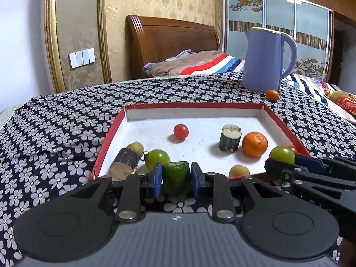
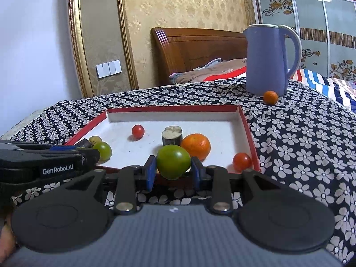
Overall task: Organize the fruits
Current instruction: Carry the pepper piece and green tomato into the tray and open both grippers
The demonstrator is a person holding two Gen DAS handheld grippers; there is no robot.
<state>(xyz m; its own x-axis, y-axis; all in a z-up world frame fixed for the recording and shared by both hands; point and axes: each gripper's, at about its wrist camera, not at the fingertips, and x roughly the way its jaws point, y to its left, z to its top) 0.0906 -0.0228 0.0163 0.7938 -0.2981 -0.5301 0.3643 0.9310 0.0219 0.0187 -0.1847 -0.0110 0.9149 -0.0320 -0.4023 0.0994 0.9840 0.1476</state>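
Bedroom, flowered cloth [image 1: 66,120] covering table, kettle [image 1: 264,60] sitting behind tray [image 1: 193,105]. Left gripper [image 1: 176,175] clamping green chunk [image 1: 175,176], right gripper [image 2: 171,170] clamping green tomato [image 2: 173,161], both hanging over tray's near edge.

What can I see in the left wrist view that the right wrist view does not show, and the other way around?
Only the left wrist view shows the left gripper clamping a green cut piece. Only the right wrist view shows the right gripper front-on, clamping a green tomato. Both show the red-rimmed tray, the big orange and the blue jug.
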